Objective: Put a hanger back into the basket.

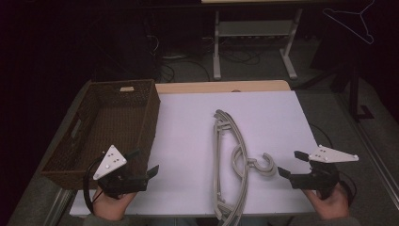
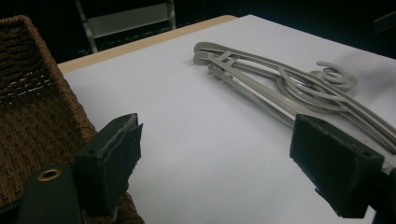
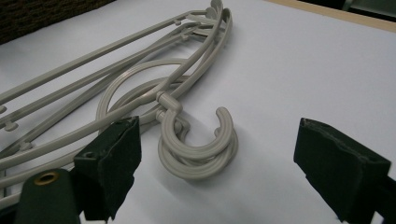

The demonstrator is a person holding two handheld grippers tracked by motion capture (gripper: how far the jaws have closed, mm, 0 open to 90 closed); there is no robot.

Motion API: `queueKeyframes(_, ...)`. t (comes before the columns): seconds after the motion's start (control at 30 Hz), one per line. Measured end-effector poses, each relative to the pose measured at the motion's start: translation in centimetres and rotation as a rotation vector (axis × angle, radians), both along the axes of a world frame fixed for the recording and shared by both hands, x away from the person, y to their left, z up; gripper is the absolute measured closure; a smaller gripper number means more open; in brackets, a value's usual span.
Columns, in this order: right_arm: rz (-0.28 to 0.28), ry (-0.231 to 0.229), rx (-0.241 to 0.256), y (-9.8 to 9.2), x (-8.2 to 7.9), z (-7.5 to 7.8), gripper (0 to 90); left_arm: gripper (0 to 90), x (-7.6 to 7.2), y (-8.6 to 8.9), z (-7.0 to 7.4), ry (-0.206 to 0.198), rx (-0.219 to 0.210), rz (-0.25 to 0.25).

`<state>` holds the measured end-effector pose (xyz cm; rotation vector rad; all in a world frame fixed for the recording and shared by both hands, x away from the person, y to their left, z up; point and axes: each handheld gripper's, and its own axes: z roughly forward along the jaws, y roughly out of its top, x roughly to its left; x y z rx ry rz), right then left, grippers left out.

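Stack of grey plastic hangers (image 1: 229, 160) lying flat on the white tabletop (image 1: 277, 117), flanked by two idle tools.

The hangers, stacked and nested with their hooks (image 3: 198, 144) overlapping, rest mid-tabletop, right of the woven basket (image 1: 106, 127). The left tool (image 1: 144, 163), near the basket's front corner, and the right tool (image 1: 291, 164), just beside the hooks, both stand with jaws spread and hold nothing. Judged from their thin moulded rods, the hangers should be light and stiff yet smooth, apt to slide apart if lifted as a stack. A likely hold is the neck below the hooks, or one slim arm (image 2: 261, 100) pinched crosswise.
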<state>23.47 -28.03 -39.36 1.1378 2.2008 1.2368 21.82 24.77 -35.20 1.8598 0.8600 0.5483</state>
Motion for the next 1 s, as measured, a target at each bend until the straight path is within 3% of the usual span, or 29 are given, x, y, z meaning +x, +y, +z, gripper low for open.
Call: queueKeyframes(1.0, -0.016, 0.012, 0.003, -0.14, -0.22, 0.31, 15.4, 16.2, -0.07, -0.48, -0.06, 0.009, 0.014, -0.018)
